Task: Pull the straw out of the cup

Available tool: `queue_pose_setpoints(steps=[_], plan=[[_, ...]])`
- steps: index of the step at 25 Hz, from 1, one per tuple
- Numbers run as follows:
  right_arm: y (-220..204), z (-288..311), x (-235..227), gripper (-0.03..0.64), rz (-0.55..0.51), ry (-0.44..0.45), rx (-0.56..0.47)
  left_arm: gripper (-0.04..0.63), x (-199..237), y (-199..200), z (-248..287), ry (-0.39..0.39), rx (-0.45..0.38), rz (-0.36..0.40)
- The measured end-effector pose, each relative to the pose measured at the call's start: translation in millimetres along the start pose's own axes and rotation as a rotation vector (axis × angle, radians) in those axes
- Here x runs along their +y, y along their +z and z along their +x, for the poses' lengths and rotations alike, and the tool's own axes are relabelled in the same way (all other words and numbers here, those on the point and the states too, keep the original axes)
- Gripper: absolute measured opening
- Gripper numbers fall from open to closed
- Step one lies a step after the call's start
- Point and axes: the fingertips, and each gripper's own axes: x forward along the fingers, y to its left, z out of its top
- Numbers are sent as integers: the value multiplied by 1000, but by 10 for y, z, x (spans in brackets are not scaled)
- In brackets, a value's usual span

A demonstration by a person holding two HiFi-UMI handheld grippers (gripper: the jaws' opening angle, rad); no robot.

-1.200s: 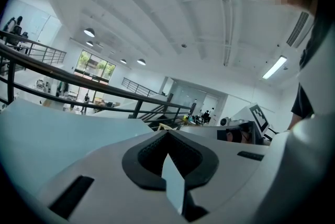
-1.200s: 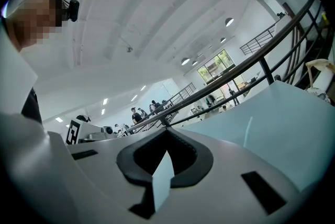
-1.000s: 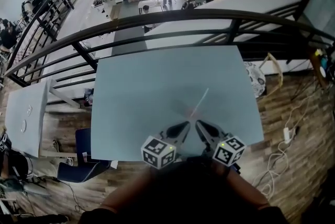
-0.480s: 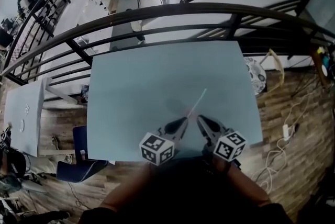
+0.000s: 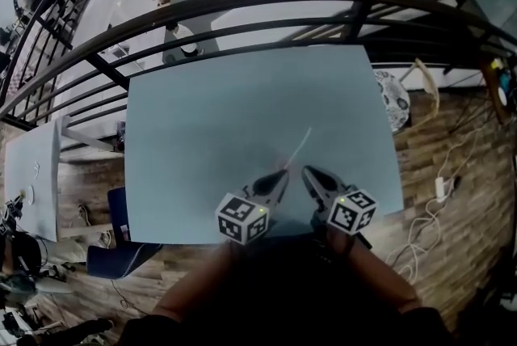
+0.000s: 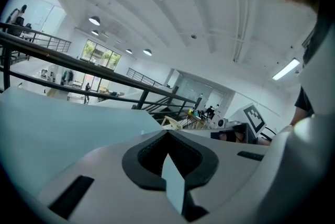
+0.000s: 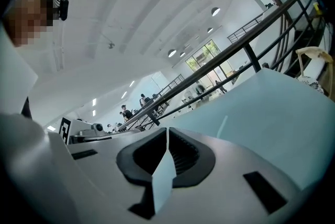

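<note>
A thin white straw (image 5: 298, 149) lies flat on the pale blue table (image 5: 202, 118), pointing away from me; the right gripper view catches it as a faint line (image 7: 222, 124). No cup shows in any view. At the table's near edge my left gripper (image 5: 282, 174) and right gripper (image 5: 307, 171) sit side by side, their tips just short of the straw's near end. In each gripper view the jaws meet along a closed line, the left gripper (image 6: 167, 132) and the right gripper (image 7: 167, 130) both holding nothing.
A dark metal railing (image 5: 266, 5) runs along the table's far edge, with a lower floor beyond. A white table (image 5: 32, 175) stands to the left, cables (image 5: 440, 199) lie on the wood floor to the right. The right gripper's marker cube (image 6: 255, 118) shows in the left gripper view.
The head view has tilted, so the table and railing sit higher in the frame. Both grippers stay shut at the near edge, and the straw lies where it was.
</note>
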Motion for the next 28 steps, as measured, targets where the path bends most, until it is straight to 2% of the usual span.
queue_pose_setpoints(steps=[6,12,16,28], plan=[[-115,133,-351,17,24,-28,38,11,145,-134,281,8,54,10],[-260,320,-730,66,73,-53,72,11,309,-276,506,18,89,10],[-291,427,-936,74,86,-74,86,11,385,-346,637,23,109,10],[-442,763,-1332,94,85,-97,155,11,463,-507,819,41,149,0]])
